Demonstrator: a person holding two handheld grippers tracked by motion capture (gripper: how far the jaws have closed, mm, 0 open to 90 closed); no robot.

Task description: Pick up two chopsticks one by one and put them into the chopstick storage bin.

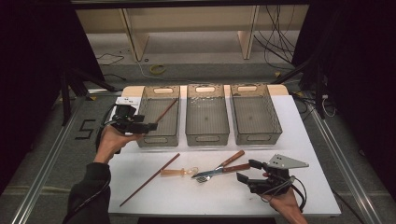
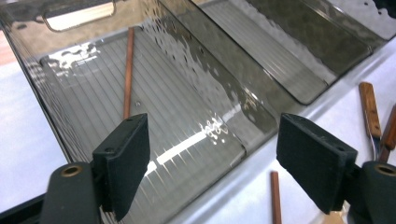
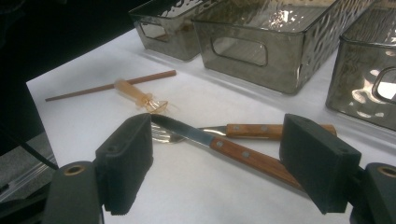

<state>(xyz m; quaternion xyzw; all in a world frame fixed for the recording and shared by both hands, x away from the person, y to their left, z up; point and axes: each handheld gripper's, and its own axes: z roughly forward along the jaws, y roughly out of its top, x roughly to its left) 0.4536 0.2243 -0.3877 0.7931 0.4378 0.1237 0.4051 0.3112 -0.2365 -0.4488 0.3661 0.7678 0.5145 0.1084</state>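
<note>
My left tool (image 1: 150, 126) hangs at the near rim of the left bin (image 1: 145, 112), about nine o'clock on the table (image 1: 308, 154); its jaws stand wide with nothing between them. One chopstick (image 2: 128, 70) lies inside that bin, leaning from the floor toward its far right corner. The second chopstick (image 1: 150, 179) lies on the table at about seven o'clock, slanting from near the bin's front edge down toward the near table edge, with open white surface around its lower end. My right tool (image 1: 246, 171) sits at five o'clock, jaws wide and empty, just beside the handles of a knife (image 3: 219, 144) and fork (image 3: 261, 130) that cross each other. A clear plastic spoon (image 1: 180, 172) lies just left of them. The middle bin (image 1: 207, 114) and right bin (image 1: 254, 112) stand side by side along twelve o'clock. Beyond the table are a dark floor, cables and a wooden shelf frame.
</note>
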